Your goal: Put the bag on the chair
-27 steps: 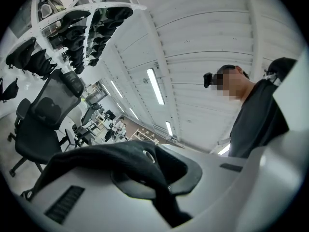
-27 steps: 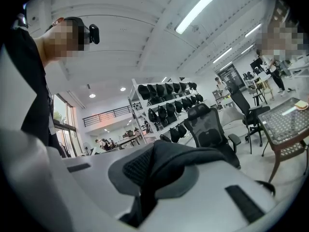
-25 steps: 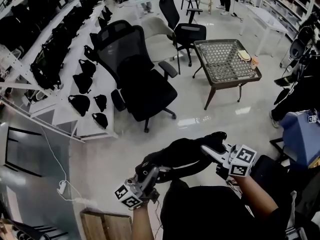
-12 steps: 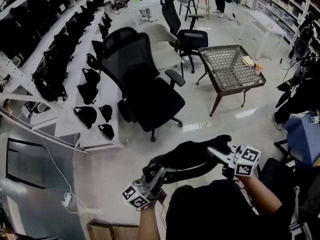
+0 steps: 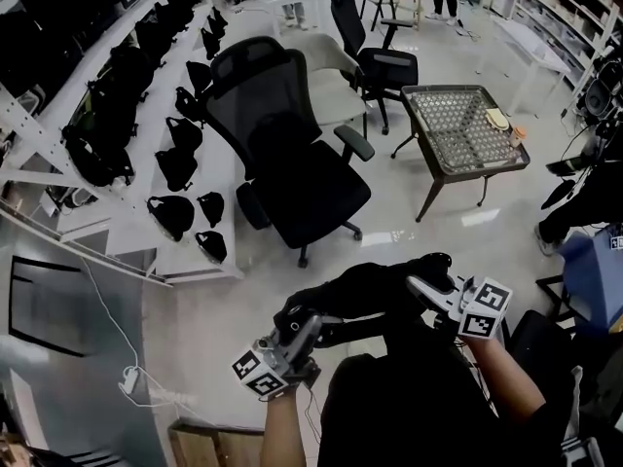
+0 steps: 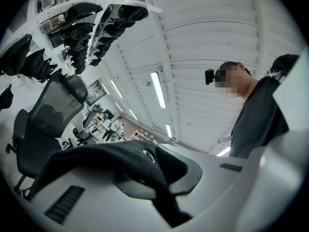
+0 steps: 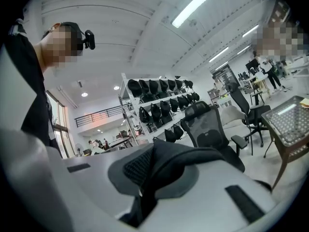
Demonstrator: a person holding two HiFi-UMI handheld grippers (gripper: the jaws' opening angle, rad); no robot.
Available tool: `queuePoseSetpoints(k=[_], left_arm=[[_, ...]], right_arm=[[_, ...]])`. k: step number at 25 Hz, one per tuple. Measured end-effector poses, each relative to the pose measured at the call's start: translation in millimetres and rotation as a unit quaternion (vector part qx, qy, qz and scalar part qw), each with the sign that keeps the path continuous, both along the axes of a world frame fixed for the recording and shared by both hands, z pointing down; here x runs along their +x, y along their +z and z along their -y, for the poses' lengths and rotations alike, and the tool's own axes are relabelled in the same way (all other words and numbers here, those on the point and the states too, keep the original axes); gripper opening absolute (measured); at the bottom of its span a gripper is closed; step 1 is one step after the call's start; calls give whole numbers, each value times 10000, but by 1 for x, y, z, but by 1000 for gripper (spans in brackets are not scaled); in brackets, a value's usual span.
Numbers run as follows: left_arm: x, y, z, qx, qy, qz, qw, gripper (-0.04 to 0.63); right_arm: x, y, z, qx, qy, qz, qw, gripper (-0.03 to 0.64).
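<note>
A black bag (image 5: pixel 365 292) hangs in the air between my two grippers, low in the head view. My left gripper (image 5: pixel 308 327) is shut on its left end, where black fabric with a metal eyelet (image 6: pixel 148 156) sits clamped in the jaws. My right gripper (image 5: pixel 419 286) is shut on the bag's right end, gripping a fold of mesh fabric (image 7: pixel 161 170). The black mesh office chair (image 5: pixel 313 195) stands in front of the bag on the shiny floor, seat empty and facing me. It also shows as the chair (image 6: pixel 41 129) at left and the chair (image 7: pixel 212 132) ahead.
White shelves (image 5: pixel 146 178) loaded with several black bags run along the left. A beige chair (image 5: pixel 331 86) and another black chair (image 5: pixel 380 61) stand behind the target. A wicker table (image 5: pixel 465 134) is at right. A wooden crate (image 5: pixel 209 446) and floor cable (image 5: pixel 127 377) lie at lower left.
Both grippers have carried the bag forward toward the black chair, which now lies closer and lower in the head view. The grips on the bag are unchanged.
</note>
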State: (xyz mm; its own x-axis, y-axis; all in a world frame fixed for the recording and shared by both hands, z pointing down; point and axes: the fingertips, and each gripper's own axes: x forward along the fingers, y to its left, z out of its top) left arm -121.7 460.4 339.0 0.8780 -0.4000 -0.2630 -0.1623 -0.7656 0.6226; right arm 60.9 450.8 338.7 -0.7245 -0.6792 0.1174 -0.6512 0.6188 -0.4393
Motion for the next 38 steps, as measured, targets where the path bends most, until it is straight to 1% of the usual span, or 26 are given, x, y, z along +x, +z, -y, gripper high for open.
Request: queuePoseSetpoints(k=[7, 13, 21, 26, 30, 35, 38], left_arm=[[-7, 7, 28, -120, -56, 65, 9999, 23], [-2, 10, 61, -136, -130, 217, 9996, 23], [4, 20, 131, -335, -377, 209, 9985, 23], [15, 21, 180, -379, -456, 254, 9979, 24], [26, 24, 214, -372, -498, 358, 9974, 23], [42, 29, 257, -496, -667, 451, 9955, 23], [52, 31, 282, -535, -776, 471, 9944, 25]], right_arm=[[-8, 9, 33, -7, -91, -15, 10000, 15], [-3, 17, 71, -57, -218, 109, 9997, 15], [1, 24, 147, -118, -384, 145, 9991, 15], [11, 26, 196, -165, -454, 169, 9987, 15], [25, 28, 230, -184, -544, 164, 9982, 15], [40, 35, 281, -308, -716, 263, 9966, 15], [49, 37, 308, -297, -831, 319, 9956, 15]])
